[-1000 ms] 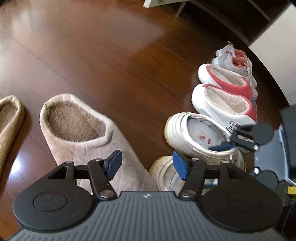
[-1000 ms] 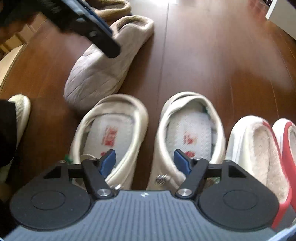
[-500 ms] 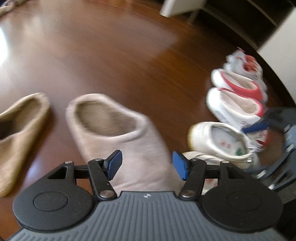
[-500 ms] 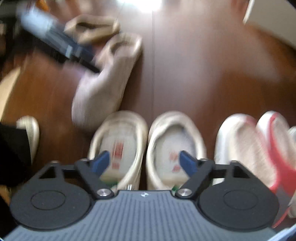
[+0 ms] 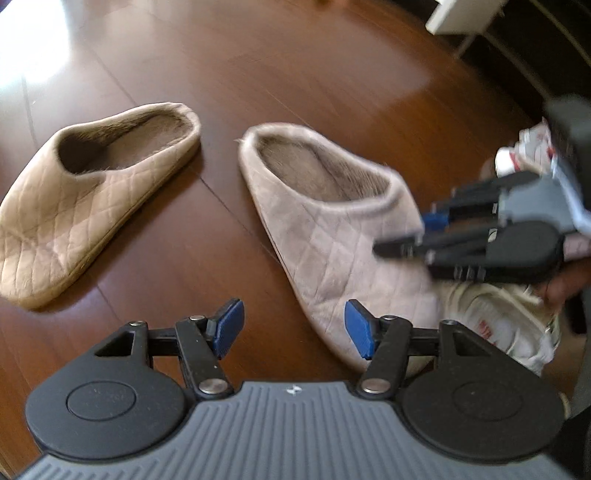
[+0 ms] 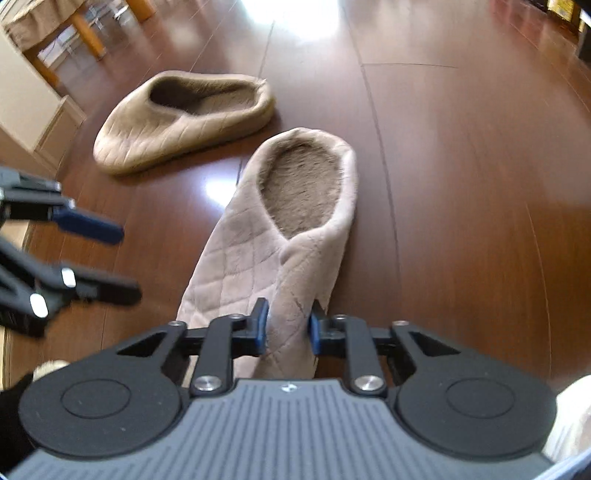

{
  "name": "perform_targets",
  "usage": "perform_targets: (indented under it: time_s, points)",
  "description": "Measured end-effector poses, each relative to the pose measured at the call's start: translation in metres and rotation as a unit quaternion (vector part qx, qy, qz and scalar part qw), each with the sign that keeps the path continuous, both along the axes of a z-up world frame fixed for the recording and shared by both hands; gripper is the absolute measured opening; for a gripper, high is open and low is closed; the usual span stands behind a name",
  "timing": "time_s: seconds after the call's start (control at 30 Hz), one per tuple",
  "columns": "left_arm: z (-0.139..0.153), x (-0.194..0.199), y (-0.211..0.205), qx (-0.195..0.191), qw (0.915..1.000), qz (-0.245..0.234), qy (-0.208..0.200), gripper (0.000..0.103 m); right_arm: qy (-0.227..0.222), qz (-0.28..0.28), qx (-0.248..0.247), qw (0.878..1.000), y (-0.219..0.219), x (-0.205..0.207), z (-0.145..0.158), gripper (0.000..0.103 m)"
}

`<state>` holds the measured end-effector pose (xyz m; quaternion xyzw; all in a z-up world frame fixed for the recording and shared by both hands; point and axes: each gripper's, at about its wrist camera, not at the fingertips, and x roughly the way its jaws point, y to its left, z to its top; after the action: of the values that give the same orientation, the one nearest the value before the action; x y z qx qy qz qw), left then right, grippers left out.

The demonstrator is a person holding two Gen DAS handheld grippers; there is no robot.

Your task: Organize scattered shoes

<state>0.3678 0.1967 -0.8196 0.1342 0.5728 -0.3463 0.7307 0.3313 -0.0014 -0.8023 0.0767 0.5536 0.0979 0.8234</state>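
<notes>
Two hand-held grippers occupied the nearest ground. Right hand-held gripper: blue pads closing on the quilted upper of the pinkish-grey slipper, fabric bunched up between the pads and pinched by them; from the left wrist view the same tool reached in from the right over that slipper's vamp. Left hand-held gripper: jaws apart, nothing between them, pads hovering above the wooden floor just beside the toe of the pinkish-grey slipper. Pinkish-grey slipper: quilted, brown fleece lining, lying on the floor with toe toward the cameras and heel away. White shoes: lying to the right of that slipper's toe, partly hidden behind the right tool, blurred. Tan slipper: quilted, same fleece lining, lying on the floor further out and to the left, apart from its pinkish neighbour, toe angled leftward. White-and-red shoe: far right, mostly covered, details unclear. Furniture with wooden legs: far upper left in the right wrist view.
</notes>
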Motion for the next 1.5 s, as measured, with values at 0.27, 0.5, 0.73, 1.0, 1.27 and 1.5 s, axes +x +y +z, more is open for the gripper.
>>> perform_targets:
  time_s: [0.27, 0.5, 0.73, 1.0, 1.27, 1.5]
  points:
    - [-0.008, 0.022, -0.027, -0.015, 0.9995, -0.024, -0.016, 0.063, -0.035, 0.041, -0.056, 0.997, -0.029, 0.042, 0.006, 0.015]
    - [-0.017, 0.032, -0.025, -0.024, 0.9995, -0.020, -0.012, 0.063, -0.009, 0.049, -0.065, 0.997, -0.051, 0.025, 0.006, 0.017]
    - [-0.008, 0.044, 0.015, 0.009, 0.9973, -0.038, -0.062, 0.063, -0.085, -0.046, -0.036, 0.995, -0.048, 0.016, 0.054, 0.054]
    - [0.000, 0.080, 0.103, 0.139, 0.9731, -0.052, -0.176, 0.063, -0.082, 0.063, -0.007, 0.995, 0.039, 0.042, 0.061, 0.058]
    - [-0.025, 0.155, 0.138, 0.111, 0.9811, -0.016, -0.158, 0.063, -0.018, 0.051, 0.024, 0.998, 0.074, 0.088, 0.036, 0.059]
    - [-0.029, 0.140, 0.131, -0.005, 0.9984, -0.054, -0.016, 0.065, 0.011, -0.038, 0.049, 0.998, 0.073, 0.118, 0.016, 0.065]
